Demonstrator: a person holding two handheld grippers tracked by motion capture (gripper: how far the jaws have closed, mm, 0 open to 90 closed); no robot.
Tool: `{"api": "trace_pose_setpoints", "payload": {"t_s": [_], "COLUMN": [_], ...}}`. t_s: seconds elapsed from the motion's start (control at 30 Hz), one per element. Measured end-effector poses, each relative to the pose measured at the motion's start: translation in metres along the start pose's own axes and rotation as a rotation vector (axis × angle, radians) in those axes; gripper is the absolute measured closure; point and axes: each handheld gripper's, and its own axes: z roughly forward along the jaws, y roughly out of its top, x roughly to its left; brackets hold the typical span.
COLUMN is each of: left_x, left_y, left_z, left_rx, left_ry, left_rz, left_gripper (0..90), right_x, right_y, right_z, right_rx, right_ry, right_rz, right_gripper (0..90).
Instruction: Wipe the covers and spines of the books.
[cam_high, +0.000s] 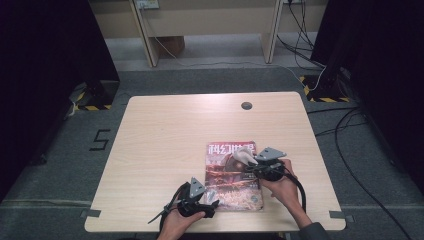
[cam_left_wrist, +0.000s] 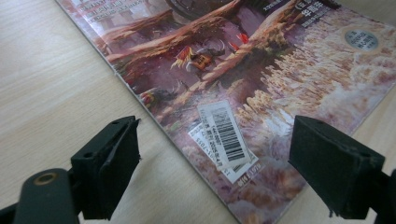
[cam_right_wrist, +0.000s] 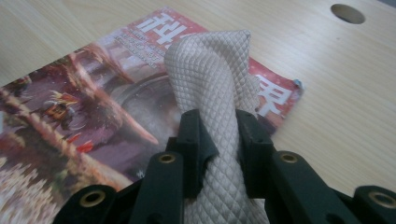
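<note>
Where grey carpet surrounds it, pale wooden table (cam_high: 165, 130) has a round cable hole (cam_high: 246, 105) | glossy illustrated magazine (cam_high: 230, 175) lies flat near front edge | right gripper (cam_right_wrist: 218, 135) clamps cream quilted cloth (cam_right_wrist: 212, 79) above magazine | left gripper (cam_left_wrist: 215, 163) spread wide, empty, at barcode corner.

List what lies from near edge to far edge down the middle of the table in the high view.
Left tool → magazine → cream quilted cloth in the right tool → round hole in the table.

Glossy mag (cam_high: 230, 172), quilted cloth (cam_right_wrist: 212, 79), wood table (cam_high: 165, 130)
</note>
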Motion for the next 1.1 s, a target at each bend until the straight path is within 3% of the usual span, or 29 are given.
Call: {"api": "trace_pose_setpoints", "payload": {"t_s": [0.3, 0.4, 0.53, 0.73, 0.9, 1.1], "left_x": [-0.001, 0.000, -0.001, -0.006, -0.014, -0.019], "left_y": [0.004, 0.002, 0.002, 0.002, -0.001, -0.004], "left_z": [0.010, 0.010, 0.009, 0.007, 0.003, 0.001], "left_rx": [0.016, 0.011, 0.008, 0.018, 0.022, 0.021], "left_ry": [-0.004, -0.018, -0.035, -0.030, -0.049, -0.055], "left_rz": [-0.003, -0.019, -0.012, -0.001, 0.019, 0.027], "left_gripper": [14.7, 16.1, 22.2, 23.5, 23.3, 23.3], "right_x": [0.003, 0.002, 0.001, 0.010, 0.016, 0.012], "right_y": [-0.005, -0.005, -0.002, -0.002, -0.003, -0.005], "right_z": [0.030, 0.028, 0.022, 0.026, 0.025, 0.026], "right_rx": [0.062, 0.057, 0.026, 0.055, 0.071, 0.082], "right_ry": [0.001, 0.007, 0.014, 0.029, 0.046, 0.045], "right_rz": [0.015, 0.030, 0.013, -0.042, -0.051, -0.051], "right_gripper": [66.0, 63.0, 68.4, 71.2, 71.5, 71.8]}}
